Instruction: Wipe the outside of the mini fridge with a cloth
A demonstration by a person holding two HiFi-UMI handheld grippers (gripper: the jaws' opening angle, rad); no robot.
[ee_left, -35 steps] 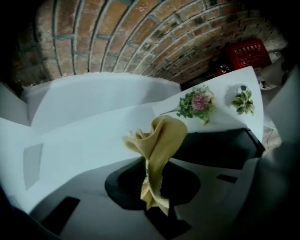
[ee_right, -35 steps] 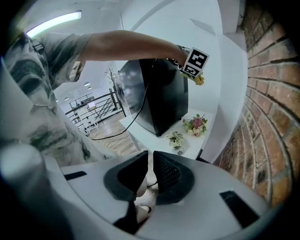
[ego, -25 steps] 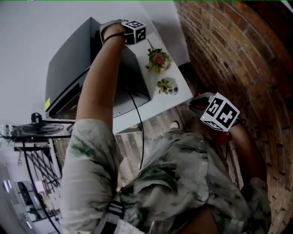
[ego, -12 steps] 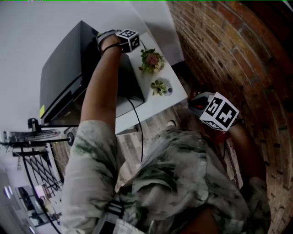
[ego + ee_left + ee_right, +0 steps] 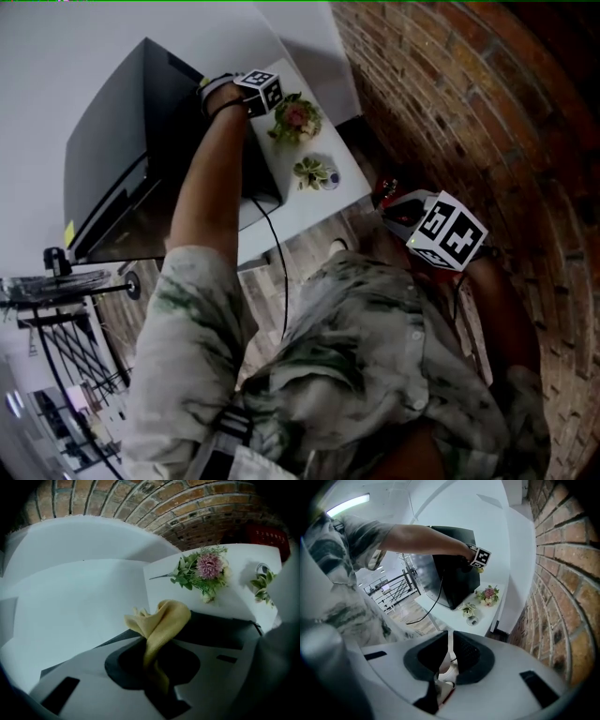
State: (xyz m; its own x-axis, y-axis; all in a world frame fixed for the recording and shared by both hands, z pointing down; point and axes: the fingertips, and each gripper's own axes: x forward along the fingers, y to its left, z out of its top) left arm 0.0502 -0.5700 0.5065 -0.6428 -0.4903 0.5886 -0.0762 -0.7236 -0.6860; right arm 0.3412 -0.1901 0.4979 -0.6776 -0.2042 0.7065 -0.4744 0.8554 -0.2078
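Held the right tongs [image 5: 451, 654] low, close to the body and near the brick wall [image 5: 450, 94]; jaws drawn to a narrow slit, nothing gripped between them. Took no part in the wiping, by the look of it.

Had the left arm stretched out over the white bench [image 5: 314, 208] to the mini fridge [image 5: 112, 159], a dark box standing on that bench with a cable [image 5: 277, 272] trailing down from it. Clamped the yellow cloth [image 5: 161, 620] in the left tongs [image 5: 152, 667]: jaws closed on its lower end, the rest bunched and standing up past the tips. Set those tongs at the fridge's upper edge, on the side facing the pink flowers [image 5: 293, 117] and the small plant [image 5: 312, 172]. Could not tell whether the cloth actually pressed on the dark surface or only stood above it.

Judged the step as wiping the fridge's top edge and right side, with the task under way rather than finished. Called next for laying the bunched cloth flat against the panel and drawing it along with steady pressure, clear of the flowers just beside it.
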